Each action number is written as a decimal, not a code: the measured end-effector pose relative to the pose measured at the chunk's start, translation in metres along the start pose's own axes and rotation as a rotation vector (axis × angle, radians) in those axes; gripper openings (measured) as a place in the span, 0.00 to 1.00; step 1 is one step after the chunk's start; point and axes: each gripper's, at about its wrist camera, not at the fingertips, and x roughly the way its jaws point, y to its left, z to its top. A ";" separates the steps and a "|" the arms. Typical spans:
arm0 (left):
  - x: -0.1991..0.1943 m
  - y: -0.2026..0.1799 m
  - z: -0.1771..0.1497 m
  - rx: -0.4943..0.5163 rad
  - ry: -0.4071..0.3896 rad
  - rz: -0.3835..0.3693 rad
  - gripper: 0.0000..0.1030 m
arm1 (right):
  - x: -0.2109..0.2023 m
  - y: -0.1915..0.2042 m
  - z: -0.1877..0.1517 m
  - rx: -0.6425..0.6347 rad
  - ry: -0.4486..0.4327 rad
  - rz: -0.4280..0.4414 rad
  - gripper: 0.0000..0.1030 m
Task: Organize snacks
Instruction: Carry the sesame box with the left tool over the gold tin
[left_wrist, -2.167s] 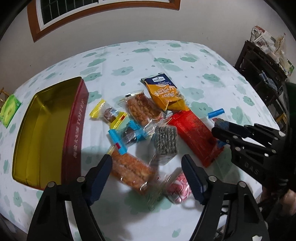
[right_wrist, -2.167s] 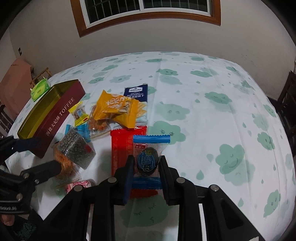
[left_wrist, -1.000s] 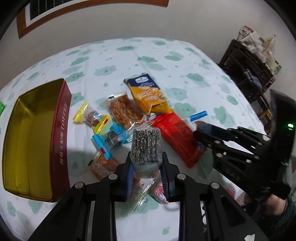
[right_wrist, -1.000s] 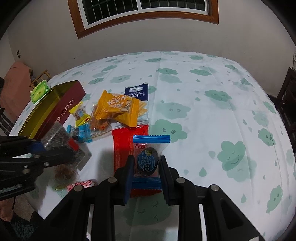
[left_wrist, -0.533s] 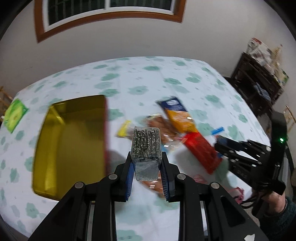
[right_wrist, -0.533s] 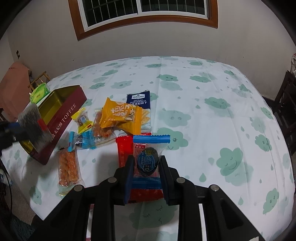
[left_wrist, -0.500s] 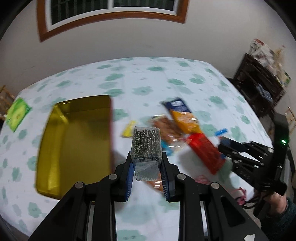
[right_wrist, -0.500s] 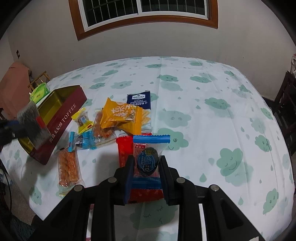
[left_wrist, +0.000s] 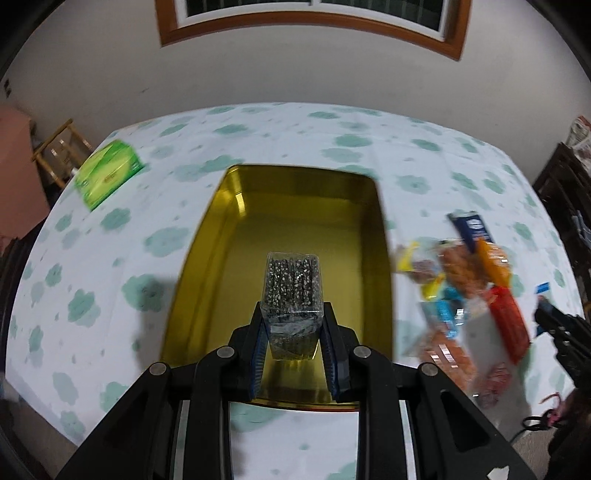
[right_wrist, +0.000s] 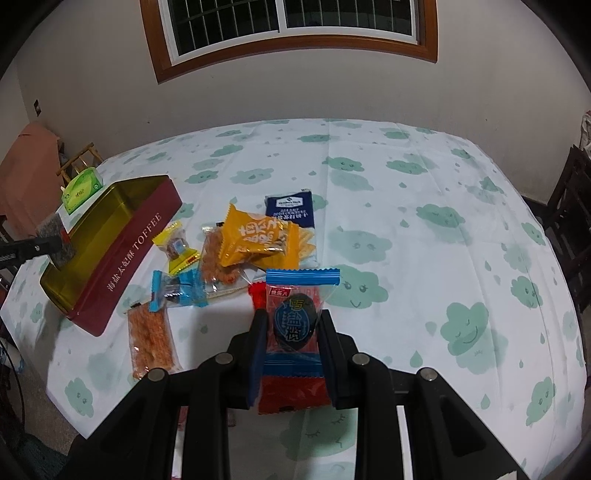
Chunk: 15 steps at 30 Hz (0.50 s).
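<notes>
Holding the sesame pack (left_wrist: 293, 295) low over the tin (left_wrist: 221, 236), left gripper (left_wrist: 294, 345) was clamped tight; right gripper (right_wrist: 291, 345) pinched a candy (right_wrist: 297, 325) mid-wrapper — light, crinkly, probably slippery; more snacks (left_wrist: 465, 280) at 3 o'clock.

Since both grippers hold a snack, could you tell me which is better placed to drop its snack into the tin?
Left: the left gripper holds the sesame snack over the open tin; the right gripper is off beside it.

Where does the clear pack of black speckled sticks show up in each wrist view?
Left wrist view: the speckled pack sits centre frame, clamped in the left hand-held gripper, above the gold tin.
Right wrist view: speckled pack at the far left edge, over the tin's near end.
Shared landmark: the green tissue box.
</notes>
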 end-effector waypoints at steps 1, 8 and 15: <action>0.003 0.006 -0.001 -0.011 0.007 0.007 0.23 | 0.000 0.002 0.001 -0.002 -0.001 0.002 0.26; 0.019 0.025 -0.012 -0.039 0.046 0.013 0.23 | -0.001 0.022 0.008 -0.023 -0.011 0.023 0.26; 0.027 0.029 -0.019 -0.051 0.069 0.000 0.23 | 0.004 0.056 0.019 -0.068 -0.014 0.073 0.26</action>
